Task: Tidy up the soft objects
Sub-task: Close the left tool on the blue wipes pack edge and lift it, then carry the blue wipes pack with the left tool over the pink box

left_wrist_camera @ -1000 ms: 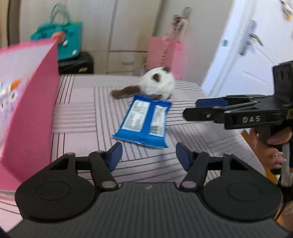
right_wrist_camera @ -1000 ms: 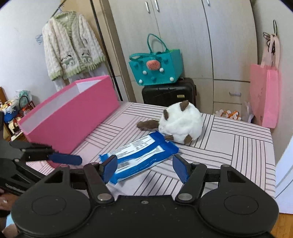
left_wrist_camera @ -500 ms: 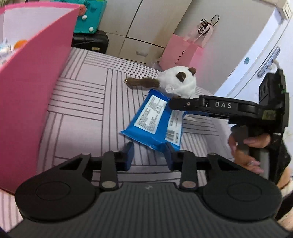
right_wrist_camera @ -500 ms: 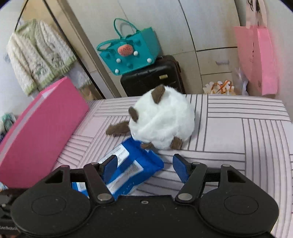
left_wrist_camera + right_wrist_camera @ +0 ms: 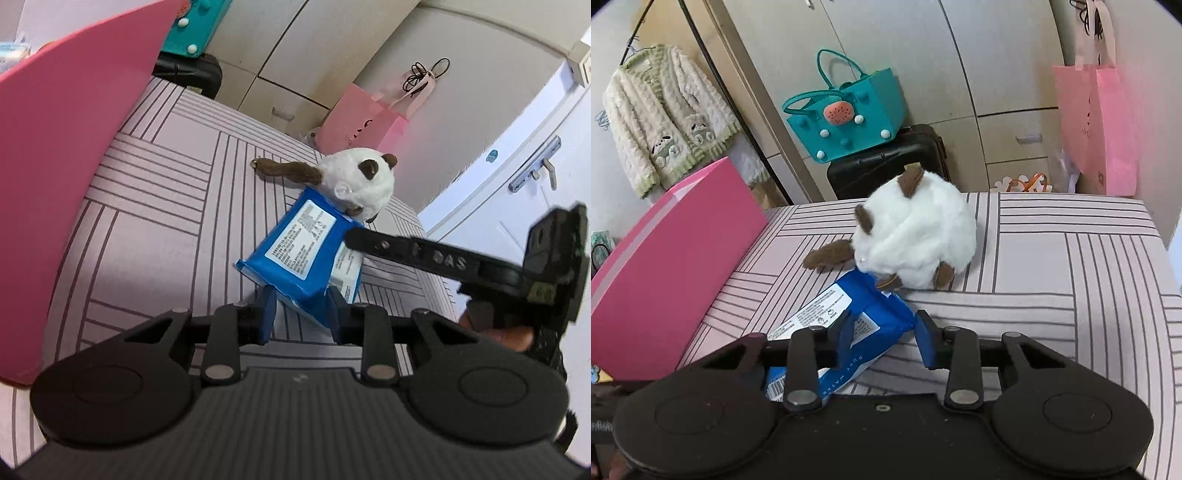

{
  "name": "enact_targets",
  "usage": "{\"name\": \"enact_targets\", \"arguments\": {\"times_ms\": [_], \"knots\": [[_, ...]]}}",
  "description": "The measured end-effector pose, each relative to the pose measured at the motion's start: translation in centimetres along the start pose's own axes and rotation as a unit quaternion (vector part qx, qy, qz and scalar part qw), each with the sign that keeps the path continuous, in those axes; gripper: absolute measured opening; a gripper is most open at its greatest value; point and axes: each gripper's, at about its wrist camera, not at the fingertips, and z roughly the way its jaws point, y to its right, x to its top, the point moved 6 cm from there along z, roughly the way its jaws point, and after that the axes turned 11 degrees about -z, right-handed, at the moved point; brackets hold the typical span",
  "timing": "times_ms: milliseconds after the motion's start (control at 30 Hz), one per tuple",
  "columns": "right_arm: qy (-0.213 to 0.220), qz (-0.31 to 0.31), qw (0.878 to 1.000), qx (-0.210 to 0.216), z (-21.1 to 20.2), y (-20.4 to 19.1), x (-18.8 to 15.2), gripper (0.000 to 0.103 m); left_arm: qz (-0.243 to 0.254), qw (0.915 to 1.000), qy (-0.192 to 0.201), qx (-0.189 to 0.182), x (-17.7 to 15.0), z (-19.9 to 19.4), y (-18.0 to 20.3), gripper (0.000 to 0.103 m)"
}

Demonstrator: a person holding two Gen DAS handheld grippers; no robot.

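Note:
A blue wet-wipes pack (image 5: 301, 247) lies on the striped bed, its far end touching a white plush toy with brown ears (image 5: 360, 179). My left gripper (image 5: 300, 310) has closed on the pack's near end, which is lifted a little. My right gripper (image 5: 882, 334) straddles the pack's other end (image 5: 849, 317), its fingers close on both sides; it also shows in the left wrist view (image 5: 424, 254) reaching in from the right. The plush (image 5: 916, 243) sits just beyond the right gripper. A pink box (image 5: 62, 177) stands at the left.
A pink box (image 5: 676, 258) borders the bed's left side. Beyond the bed stand a black suitcase (image 5: 886, 162) with a teal bag (image 5: 846, 114), a pink paper bag (image 5: 1097, 125) and wardrobe doors. A cardigan (image 5: 665, 125) hangs at left. A white door (image 5: 524, 177) is at right.
Both grippers moved in on the wipes pack and narrowed their jaws. The left went from wide open to gripping the pack's near end. The right moved down over its far end.

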Motion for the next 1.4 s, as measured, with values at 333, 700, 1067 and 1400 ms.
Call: {"name": "enact_targets", "arguments": {"times_ms": [333,700,1067,1400], "knots": [[-0.031,-0.063,0.997,0.005,-1.2,-0.9,0.1,0.045,0.007,0.9999,0.002,0.015,0.3,0.1,0.2,0.030],[-0.036,-0.090,0.994,0.047,0.2,-0.6,0.0,0.060,-0.005,0.9999,-0.008,-0.003,-0.1,-0.3,0.8,0.062],[-0.027,-0.104,0.991,0.076,-0.4,-1.0,-0.6,0.064,0.017,0.9986,0.038,0.034,-0.4,1.3,1.8,0.030],[-0.038,-0.051,0.997,0.047,-2.6,-2.1,-1.9,0.038,0.049,0.9980,0.033,0.023,-1.3,-0.6,2.5,0.031]]}}
